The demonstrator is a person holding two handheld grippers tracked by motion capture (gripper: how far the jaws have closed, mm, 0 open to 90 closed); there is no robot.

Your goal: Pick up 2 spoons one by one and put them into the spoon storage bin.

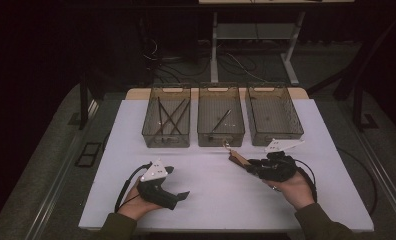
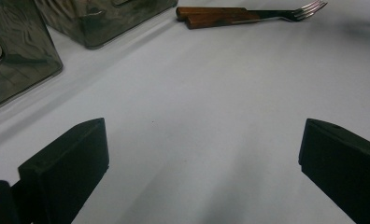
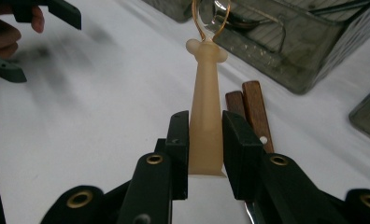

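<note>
My right gripper (image 3: pixel 205 135) is shut on the cream handle of a small tool (image 3: pixel 205 98) that ends in a thin wire loop (image 3: pixel 211 18). The tool points toward the bins, held just above the white table (image 1: pixel 211 195). Two wooden-handled utensils (image 3: pixel 251 109) lie on the table right beside and under that gripper; one is a fork (image 2: pixel 276 13). In the high view the right gripper (image 1: pixel 246 162) sits in front of the middle bin (image 1: pixel 221 122). My left gripper (image 1: pixel 178 182) rests at the front left, open with nothing between its jaws (image 2: pixel 202 158).
Three smoky clear bins stand in a row at the back of the table. The left bin (image 1: pixel 167 117) holds several long dark utensils, the middle one holds a single utensil, and the right bin (image 1: pixel 273 115) looks bare. A desk frame and cables lie on the floor beyond.
</note>
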